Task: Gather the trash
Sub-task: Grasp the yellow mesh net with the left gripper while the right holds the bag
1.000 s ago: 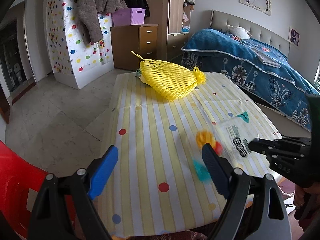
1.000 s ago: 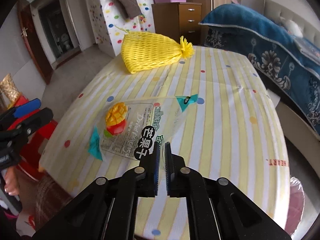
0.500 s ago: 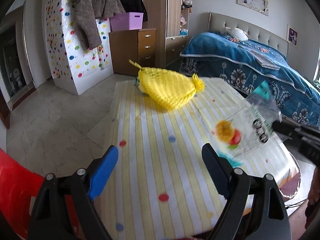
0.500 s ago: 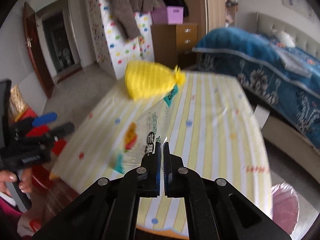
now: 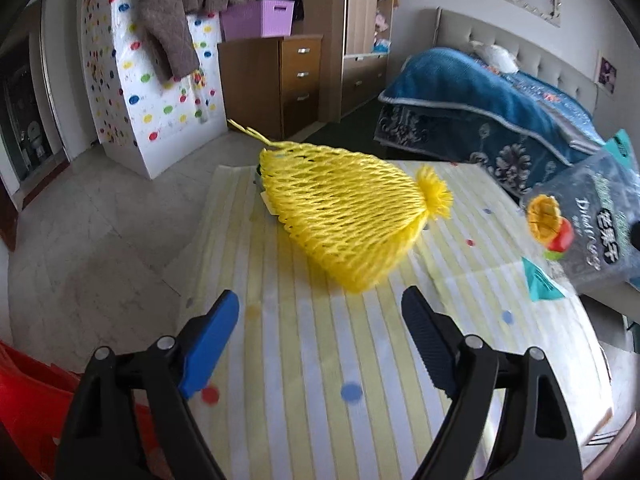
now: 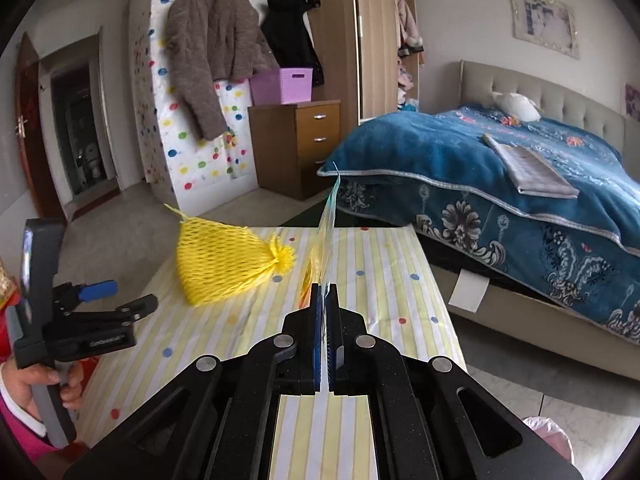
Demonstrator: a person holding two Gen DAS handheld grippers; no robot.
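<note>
A clear dried-mango snack bag (image 5: 588,232) hangs in the air at the right of the left wrist view, lifted off the table. My right gripper (image 6: 325,292) is shut on this bag, which shows edge-on (image 6: 328,224) above the fingers. A yellow foam fruit net (image 5: 344,216) lies on the striped tablecloth (image 5: 320,360); it also shows in the right wrist view (image 6: 224,264). My left gripper (image 5: 320,320) is open and empty, just short of the net, and shows at the left of the right wrist view (image 6: 116,300).
A pink-lined trash bin (image 6: 548,440) stands on the floor right of the table. A red chair (image 5: 24,384) is at the table's left. A blue-covered bed (image 6: 500,184) stands close on the right, a wooden drawer chest (image 6: 296,144) behind.
My right gripper has lifted the snack bag off the table and swung it upright. My left gripper has moved forward toward the yellow net and stayed open.
</note>
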